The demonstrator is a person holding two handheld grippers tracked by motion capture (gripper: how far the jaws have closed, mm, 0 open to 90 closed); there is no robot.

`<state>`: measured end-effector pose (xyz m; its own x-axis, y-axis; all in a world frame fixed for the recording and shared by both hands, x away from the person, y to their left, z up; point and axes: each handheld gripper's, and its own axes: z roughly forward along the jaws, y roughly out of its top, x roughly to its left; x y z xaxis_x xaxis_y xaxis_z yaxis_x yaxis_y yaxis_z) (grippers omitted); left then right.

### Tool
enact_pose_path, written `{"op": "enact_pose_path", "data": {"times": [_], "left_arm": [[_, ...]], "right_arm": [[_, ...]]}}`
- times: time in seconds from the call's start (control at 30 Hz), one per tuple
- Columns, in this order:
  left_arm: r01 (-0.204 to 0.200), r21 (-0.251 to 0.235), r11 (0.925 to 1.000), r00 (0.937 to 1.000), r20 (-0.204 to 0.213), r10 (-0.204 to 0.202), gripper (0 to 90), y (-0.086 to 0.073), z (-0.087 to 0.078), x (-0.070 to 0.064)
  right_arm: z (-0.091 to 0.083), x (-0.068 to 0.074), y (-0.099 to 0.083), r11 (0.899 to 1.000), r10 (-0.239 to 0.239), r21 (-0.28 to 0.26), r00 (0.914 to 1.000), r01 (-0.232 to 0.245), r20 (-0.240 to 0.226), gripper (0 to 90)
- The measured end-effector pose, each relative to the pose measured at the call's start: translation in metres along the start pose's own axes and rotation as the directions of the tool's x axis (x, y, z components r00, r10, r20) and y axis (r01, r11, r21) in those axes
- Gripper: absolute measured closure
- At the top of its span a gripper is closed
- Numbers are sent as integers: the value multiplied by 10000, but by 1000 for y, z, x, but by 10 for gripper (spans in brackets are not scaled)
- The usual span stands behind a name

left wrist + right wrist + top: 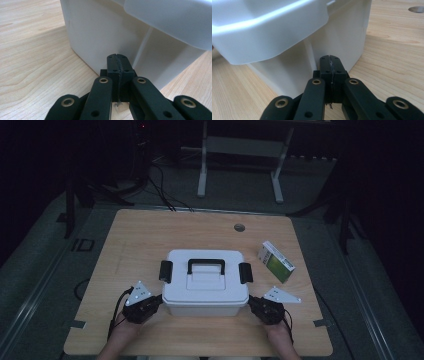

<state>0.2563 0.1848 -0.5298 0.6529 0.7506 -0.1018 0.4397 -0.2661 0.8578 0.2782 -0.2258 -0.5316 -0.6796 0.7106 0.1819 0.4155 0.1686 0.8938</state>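
Observation:
A white plastic storage box [205, 285] with a black carry handle [205, 265] and two black side latches stands in the middle of the wooden table. My left gripper [159, 300] is at the box's near left corner, jaws shut with nothing between them, tips close against the white wall [100, 37] under the lid's rim. My right gripper [251, 302] mirrors it at the near right corner, also shut and empty, tips by the box wall [344, 37] beneath the overhanging lid [269, 27].
A small green and white carton [276, 261] lies on the table to the right of the box. A round cable hole [239, 227] sits near the far edge. Beyond the table stand the legs of a white frame [240, 165] and cables on the floor.

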Motion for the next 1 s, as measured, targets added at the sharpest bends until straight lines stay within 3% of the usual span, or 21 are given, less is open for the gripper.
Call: {"op": "enact_pose_path", "data": {"times": [0.3,0.4,0.47,0.53,0.67,0.77,0.83,0.9,0.97,1.0], "left_arm": [[65,23,10000,9997,223,-66,887,1,-1,5],[215,56,9998,9996,197,-217,805,3,-2,8],[336,68,9994,9994,103,-337,757,4,-5,11],[285,287,9992,9995,-135,-281,615,6,-8,14],[464,643,9968,9989,-102,-459,502,6,-14,24],[568,937,9940,9984,-54,-565,441,5,-17,30],[568,937,9940,9984,-54,-565,440,5,-17,30],[556,1206,9911,9984,62,-568,414,4,-21,37],[544,1391,9888,9981,218,-580,394,3,-22,39],[475,1485,9878,9987,105,-496,394,3,-23,39]], "right_arm": [[1,1,1,9990,-456,-31,9988,456,189,889],[-1,-1,1,9984,-550,-95,9982,552,224,842],[-2,-2,1,9984,-537,-155,9982,541,283,777],[-2,-4,-1,9983,-577,-80,9979,580,308,727],[-7,-13,-4,9996,-234,-153,9980,243,579,400],[-11,-19,-6,9997,-214,-95,9980,220,598,222],[-12,-20,-7,9990,-436,36,9971,435,619,183],[-14,-22,-11,9984,-561,-35,9982,562,206,149],[-15,-22,-13,9965,-828,113,9964,826,193,138],[-16,-23,-13,9968,-800,97,9967,799,128,138]]}}
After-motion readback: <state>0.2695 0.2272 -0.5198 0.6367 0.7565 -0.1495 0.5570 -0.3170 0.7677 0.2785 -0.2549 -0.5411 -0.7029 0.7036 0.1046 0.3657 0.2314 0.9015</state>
